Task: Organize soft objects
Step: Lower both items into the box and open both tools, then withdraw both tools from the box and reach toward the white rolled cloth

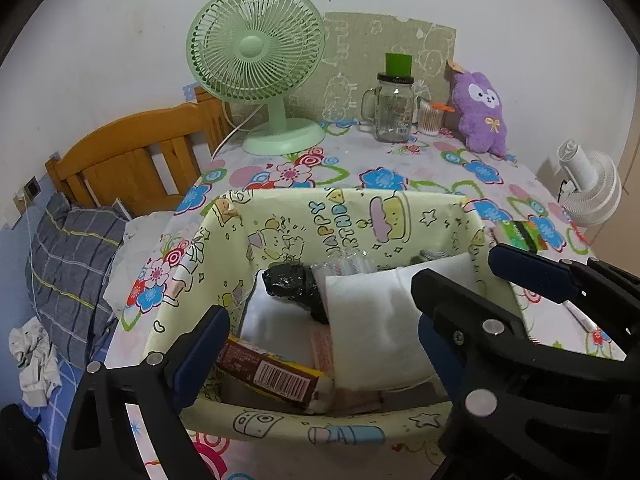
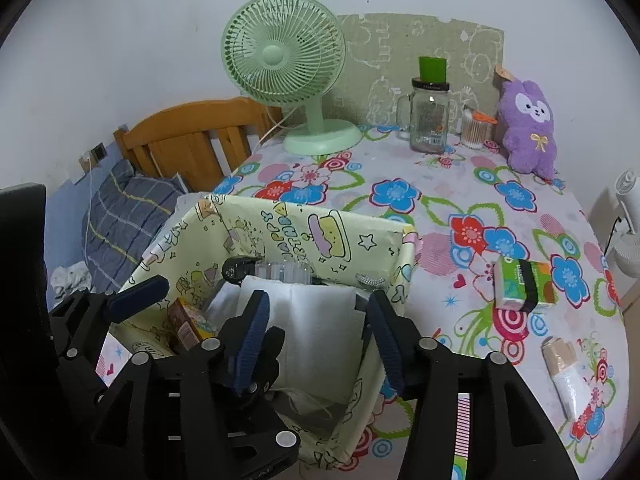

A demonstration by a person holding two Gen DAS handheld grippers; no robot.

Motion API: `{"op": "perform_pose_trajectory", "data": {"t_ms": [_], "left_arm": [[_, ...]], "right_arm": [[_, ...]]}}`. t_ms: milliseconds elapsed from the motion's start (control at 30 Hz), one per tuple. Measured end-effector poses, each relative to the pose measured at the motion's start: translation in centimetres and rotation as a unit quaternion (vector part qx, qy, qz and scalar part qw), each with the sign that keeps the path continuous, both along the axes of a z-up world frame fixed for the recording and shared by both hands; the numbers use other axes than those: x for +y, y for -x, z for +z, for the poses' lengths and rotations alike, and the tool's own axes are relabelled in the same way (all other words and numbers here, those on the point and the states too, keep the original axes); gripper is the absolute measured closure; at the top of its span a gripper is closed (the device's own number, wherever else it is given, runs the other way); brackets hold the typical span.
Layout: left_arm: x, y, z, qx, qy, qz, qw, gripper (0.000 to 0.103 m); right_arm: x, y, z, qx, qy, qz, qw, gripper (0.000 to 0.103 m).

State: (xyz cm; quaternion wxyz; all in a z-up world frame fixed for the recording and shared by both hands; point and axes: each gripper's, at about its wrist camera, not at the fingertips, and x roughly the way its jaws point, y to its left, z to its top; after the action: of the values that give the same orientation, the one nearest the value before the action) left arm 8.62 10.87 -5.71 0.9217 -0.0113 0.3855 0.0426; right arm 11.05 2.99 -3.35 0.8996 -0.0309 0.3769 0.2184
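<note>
Both tongs gape empty over the storage bin (image 2: pixel 376 236): white pad (image 2: pixel 316 336) apparently untouched between right gripper (image 2: pixel 318 334) fingers, left gripper (image 1: pixel 320 320) alongside.

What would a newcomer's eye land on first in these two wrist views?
Probably the pale yellow cartoon-print fabric bin in front, stuffed with a white soft pouch, with the open left gripper and open right gripper poised over it. Next, the mint green desk fan at the back and the purple plush bunny on the far right.
</note>
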Motion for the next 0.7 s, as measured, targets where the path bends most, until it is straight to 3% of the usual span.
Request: {"op": "perform_pose_trajectory", "data": {"t_ms": [167, 700], "left_arm": [[-0.4, 0.6, 0.9, -0.014, 0.001, -0.003, 0.9999, 0.005], [-4.4, 2.5, 3.3, -0.050, -0.002, -0.023, 0.9985, 0.005]], "right_arm": [[-0.8, 0.7, 0.8, -0.018, -0.001, -0.015, 1.000, 0.022], [-4.7, 3.2, 3.3, -0.065, 0.001, -0.052, 0.996, 0.011]]}}
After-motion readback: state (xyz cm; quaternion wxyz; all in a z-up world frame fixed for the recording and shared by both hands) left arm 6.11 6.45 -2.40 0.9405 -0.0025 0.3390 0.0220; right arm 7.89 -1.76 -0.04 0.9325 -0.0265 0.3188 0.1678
